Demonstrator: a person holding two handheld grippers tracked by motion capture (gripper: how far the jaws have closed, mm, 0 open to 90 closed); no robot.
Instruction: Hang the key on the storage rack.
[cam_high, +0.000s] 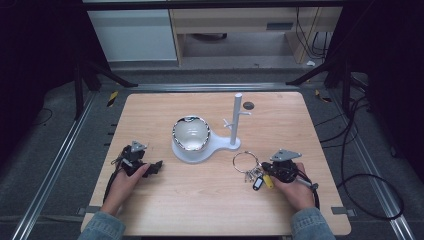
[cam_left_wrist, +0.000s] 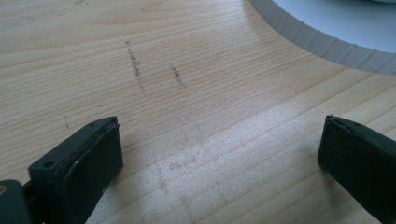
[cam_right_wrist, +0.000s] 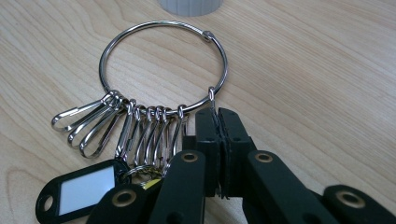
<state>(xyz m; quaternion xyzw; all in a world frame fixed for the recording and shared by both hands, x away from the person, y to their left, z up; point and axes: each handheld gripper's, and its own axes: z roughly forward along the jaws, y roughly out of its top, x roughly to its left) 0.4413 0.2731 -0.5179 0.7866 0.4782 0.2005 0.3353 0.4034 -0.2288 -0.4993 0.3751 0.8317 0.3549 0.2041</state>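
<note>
Key ring (cam_right_wrist: 163, 70) w/ snap hooks and black tag (cam_right_wrist: 77, 191): flat on table (cam_high: 200, 200), just in front of white stand's (cam_high: 235, 120) base, near edge pinched in right gripper (cam_right_wrist: 218, 114), jaws clenched on it. Step, prob.: grasp made; next likely lift and hang ring on stand peg, needs ring kept upright. Left gripper (cam_left_wrist: 219, 149) spread wide, empty, resting by base rim; bowl (cam_high: 190, 133) contents and keys under jaws hard to make out.
</note>
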